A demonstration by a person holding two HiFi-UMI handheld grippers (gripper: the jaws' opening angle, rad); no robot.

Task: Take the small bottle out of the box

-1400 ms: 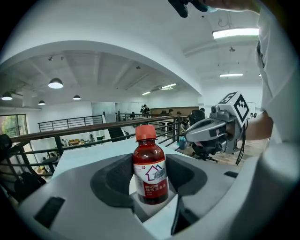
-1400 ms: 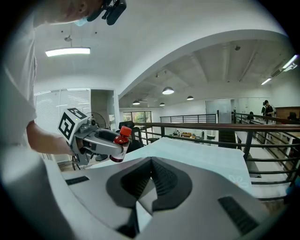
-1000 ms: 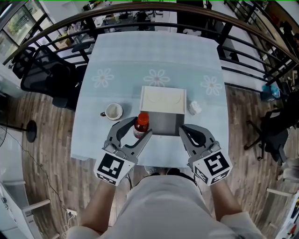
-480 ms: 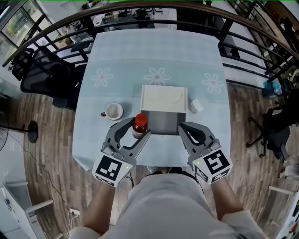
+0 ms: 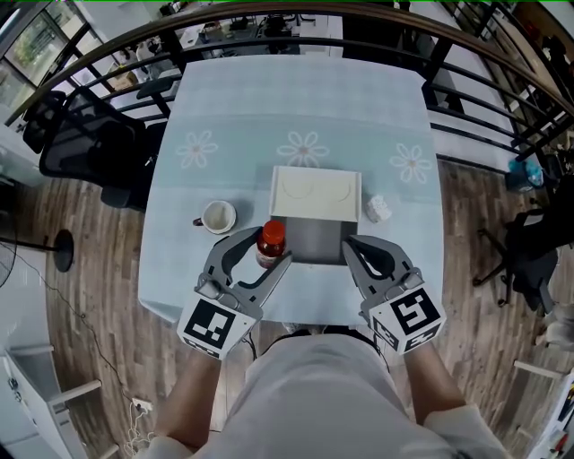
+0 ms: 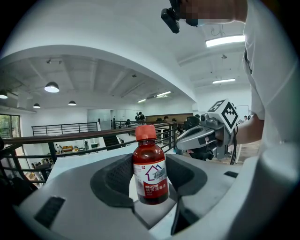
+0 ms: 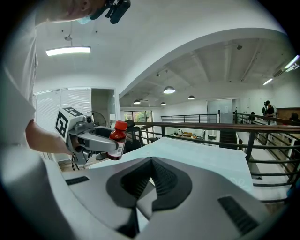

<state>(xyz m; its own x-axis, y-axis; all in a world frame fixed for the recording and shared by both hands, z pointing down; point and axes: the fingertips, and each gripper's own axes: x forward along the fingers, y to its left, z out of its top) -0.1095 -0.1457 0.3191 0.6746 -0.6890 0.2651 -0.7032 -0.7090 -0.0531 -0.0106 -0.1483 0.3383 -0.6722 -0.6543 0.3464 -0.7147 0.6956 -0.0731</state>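
Between the jaws of the left gripper [image 6: 149, 161] stands a small brown glass bottle [image 6: 150, 173] with a red screw cap. It is upright and pinched at its sides by the two black pads, which sit wide apart around it. Only the left gripper view shows its label, which is white with a house outline above a red band. The right gripper [image 7: 151, 159] has its jaws pressed together, with nothing between them. Its own view catches the bottle side-on at far left, held in the other gripper.

The head view shows what neither gripper view does. The bottle is outside the white rectangular box [image 5: 316, 191], just beside its near left corner. The box's lid stands open on the far side above a grey interior. A round white mug [image 5: 217, 214] with a dark handle sits left of the box, near the bottle. A small crumpled white lump [image 5: 375, 209] lies just beside the box's right edge. These rest on a square table under a pale blue checked cloth [image 5: 269, 108] printed with white daisies [image 5: 302, 148]. A black office chair [image 5: 85, 143] stands on the wooden floor [image 5: 99, 296] left of the table. A dark metal railing [image 5: 269, 16] curves round the far side.

Counted: two grippers, one bottle, one box, one mug, one white lump, three daisies.
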